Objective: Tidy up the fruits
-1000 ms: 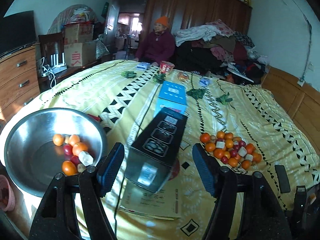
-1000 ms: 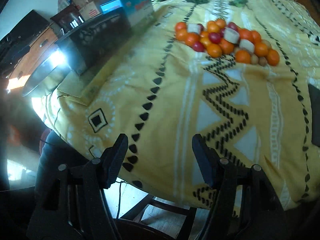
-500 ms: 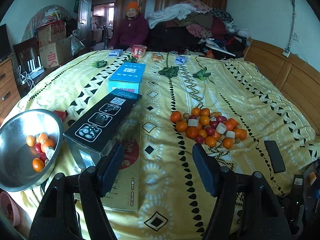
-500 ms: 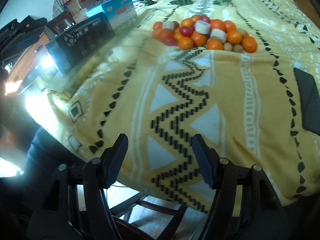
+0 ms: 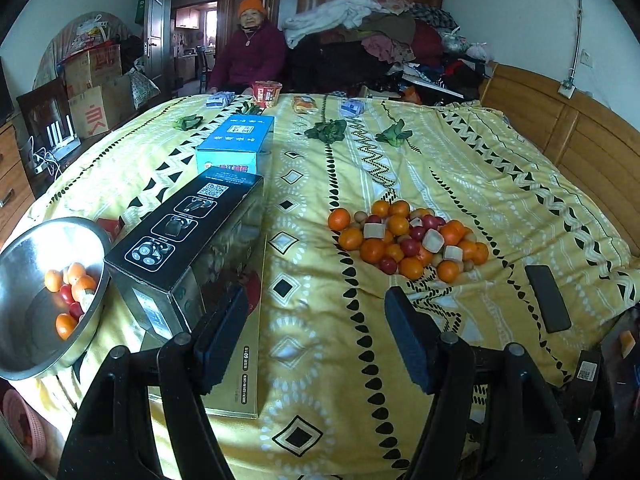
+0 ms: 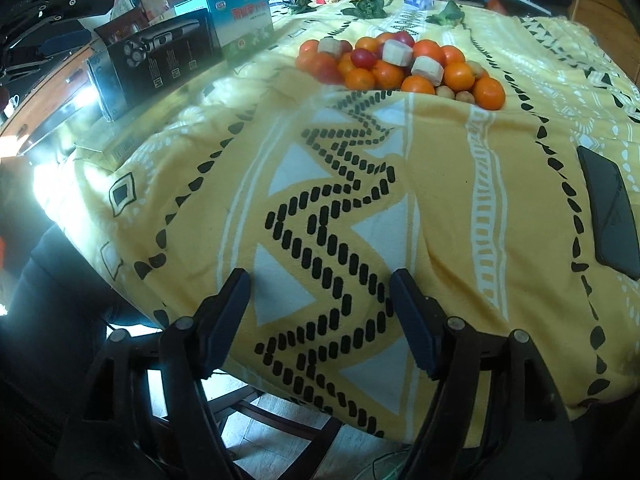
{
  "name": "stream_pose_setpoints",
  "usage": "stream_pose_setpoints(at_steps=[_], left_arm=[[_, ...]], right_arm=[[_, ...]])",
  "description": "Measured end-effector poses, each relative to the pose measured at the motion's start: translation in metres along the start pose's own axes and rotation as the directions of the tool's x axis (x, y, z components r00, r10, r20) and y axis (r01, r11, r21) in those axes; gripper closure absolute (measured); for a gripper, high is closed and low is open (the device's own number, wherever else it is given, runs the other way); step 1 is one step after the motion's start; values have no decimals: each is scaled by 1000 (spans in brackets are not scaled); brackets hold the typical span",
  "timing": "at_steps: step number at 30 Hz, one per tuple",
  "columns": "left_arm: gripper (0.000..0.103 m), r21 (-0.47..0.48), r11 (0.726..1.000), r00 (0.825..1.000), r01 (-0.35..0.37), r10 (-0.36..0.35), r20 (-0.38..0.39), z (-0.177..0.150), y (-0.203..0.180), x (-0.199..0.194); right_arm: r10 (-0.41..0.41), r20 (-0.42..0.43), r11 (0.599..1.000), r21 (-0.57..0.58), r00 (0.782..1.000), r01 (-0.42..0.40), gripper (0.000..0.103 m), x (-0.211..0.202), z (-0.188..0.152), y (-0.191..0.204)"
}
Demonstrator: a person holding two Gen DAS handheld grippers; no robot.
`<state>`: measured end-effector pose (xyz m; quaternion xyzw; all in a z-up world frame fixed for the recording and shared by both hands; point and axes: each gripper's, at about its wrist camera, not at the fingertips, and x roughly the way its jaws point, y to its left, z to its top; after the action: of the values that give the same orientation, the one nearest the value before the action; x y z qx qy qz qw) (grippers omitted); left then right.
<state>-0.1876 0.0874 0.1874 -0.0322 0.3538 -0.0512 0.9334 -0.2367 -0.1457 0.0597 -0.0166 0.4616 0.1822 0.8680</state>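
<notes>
yellow patterned bedspread covers a wide bed, with a wooden headboard along its right side and heaped clothes beyond the far edge, beside a seated person in an orange hat. the fruit pile, oranges with small red fruits, pale brown ones and white cut chunks, lies on the spread right of centre; its long axis runs from upper left to lower right in the left wrist view. a steel bowl at the bed's left edge holds a few more oranges and red fruits, its left part cut off by the frame. between bowl and pile a black box printed with shaver pictures and a qr code points its long side away from the camera, resting on a flat gold box that bears small unreadable print and "60". behind it stands a blue box; its chinese lettering is too small to read. a dark phone lies right of the pile.

left gripper hovers with fingers spread and empty. right gripper hangs over the bed's near edge; its fingers have just been widening, nothing between them. the bowl is washed out by glare in the right wrist view.
</notes>
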Motion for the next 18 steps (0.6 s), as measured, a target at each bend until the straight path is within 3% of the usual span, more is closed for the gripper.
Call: stream_pose_setpoints(at_steps=[13, 18], left_arm=[[31, -43, 999, 1000, -8, 8, -15, 4, 16, 9], [31, -46, 999, 1000, -5, 4, -24, 6, 20, 17]], right_arm=[[-58, 63, 997, -42, 996, 61, 30, -11, 3, 8], [-71, 51, 996, -49, 996, 74, 30, -5, 6, 8]])
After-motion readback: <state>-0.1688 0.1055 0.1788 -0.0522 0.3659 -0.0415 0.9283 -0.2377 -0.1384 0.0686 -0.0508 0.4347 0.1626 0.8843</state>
